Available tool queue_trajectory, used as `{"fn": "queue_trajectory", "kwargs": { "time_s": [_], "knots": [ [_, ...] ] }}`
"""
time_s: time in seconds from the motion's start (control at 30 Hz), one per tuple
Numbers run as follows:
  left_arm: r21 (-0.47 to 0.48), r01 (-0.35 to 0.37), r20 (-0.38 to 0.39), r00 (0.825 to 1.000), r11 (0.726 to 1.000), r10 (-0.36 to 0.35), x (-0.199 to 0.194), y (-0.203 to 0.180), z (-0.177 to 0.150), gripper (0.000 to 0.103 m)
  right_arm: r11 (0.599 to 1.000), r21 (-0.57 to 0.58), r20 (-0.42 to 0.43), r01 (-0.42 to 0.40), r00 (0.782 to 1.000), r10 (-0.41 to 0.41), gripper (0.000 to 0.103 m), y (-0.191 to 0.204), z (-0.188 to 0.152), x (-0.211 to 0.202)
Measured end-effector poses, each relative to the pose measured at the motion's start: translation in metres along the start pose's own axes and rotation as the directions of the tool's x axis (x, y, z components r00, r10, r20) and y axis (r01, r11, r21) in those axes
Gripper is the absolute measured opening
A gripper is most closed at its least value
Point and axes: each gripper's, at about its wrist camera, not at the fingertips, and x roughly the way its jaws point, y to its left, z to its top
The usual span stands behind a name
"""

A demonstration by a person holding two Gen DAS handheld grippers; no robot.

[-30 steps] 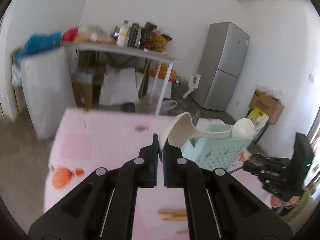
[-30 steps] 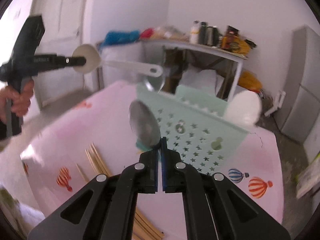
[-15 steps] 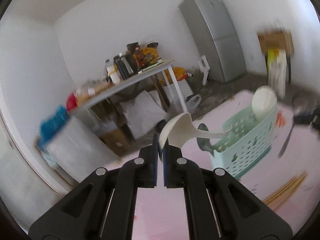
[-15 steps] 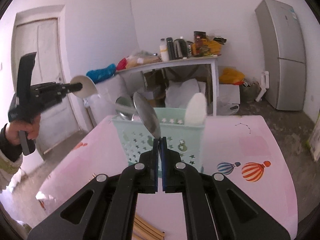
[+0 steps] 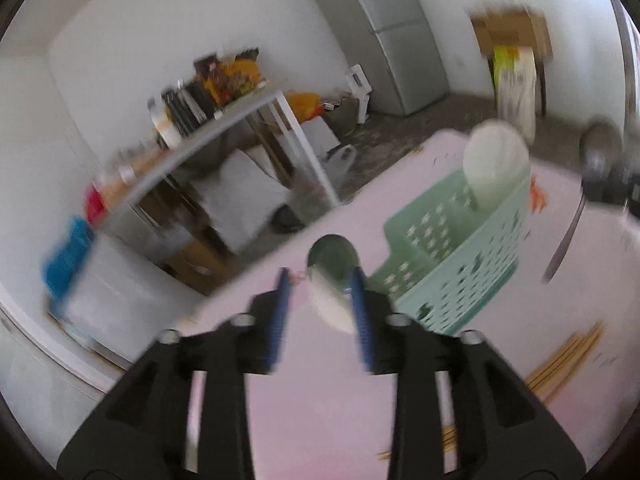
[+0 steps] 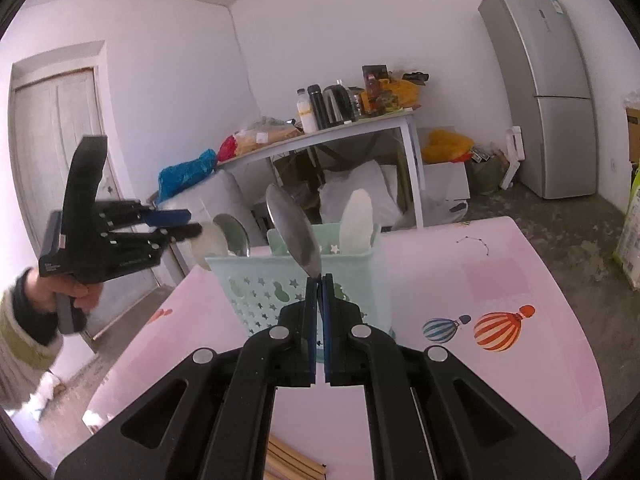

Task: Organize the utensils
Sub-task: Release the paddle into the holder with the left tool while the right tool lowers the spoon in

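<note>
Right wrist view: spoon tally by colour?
Silver spoons: 2, one in the right gripper, one in the basket
White spoons: 2, one in the basket, one between the left gripper's opening jaws
Total: 4

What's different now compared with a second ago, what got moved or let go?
The left gripper carried the white ladle to the green basket; its jaws are now opening, releasing the ladle at the basket's end. The right gripper stays shut on the metal spoon. The chopsticks remain on the table.
</note>
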Motion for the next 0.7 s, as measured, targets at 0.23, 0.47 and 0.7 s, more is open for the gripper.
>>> {"fn": "queue_trajectory", "kwargs": {
  "time_s": [0.23, 0.47, 0.7],
  "knots": [
    [-0.303, 0.2, 0.105, 0.979, 0.932, -0.176, -0.011, 0.037, -0.023, 0.042, 0.999, 0.028, 0.057, -0.03, 0.998, 0.028, 0.003, 0.002, 0.02, -0.005],
    [-0.443, 0.244, 0.192, 0.966, 0.863, -0.175, -0.029, 0.053, -0.058, 0.055, 0.993, 0.043, 0.173, -0.113, 0.979, 0.104, 0.003, 0.008, 0.068, -0.012],
    [-0.496, 0.246, 0.187, 0.967, 0.833, -0.174, -0.03, 0.057, -0.09, 0.064, 0.996, 0.016, 0.178, -0.089, 0.98, 0.085, 0.003, 0.015, 0.088, 0.013]
  ]
}}
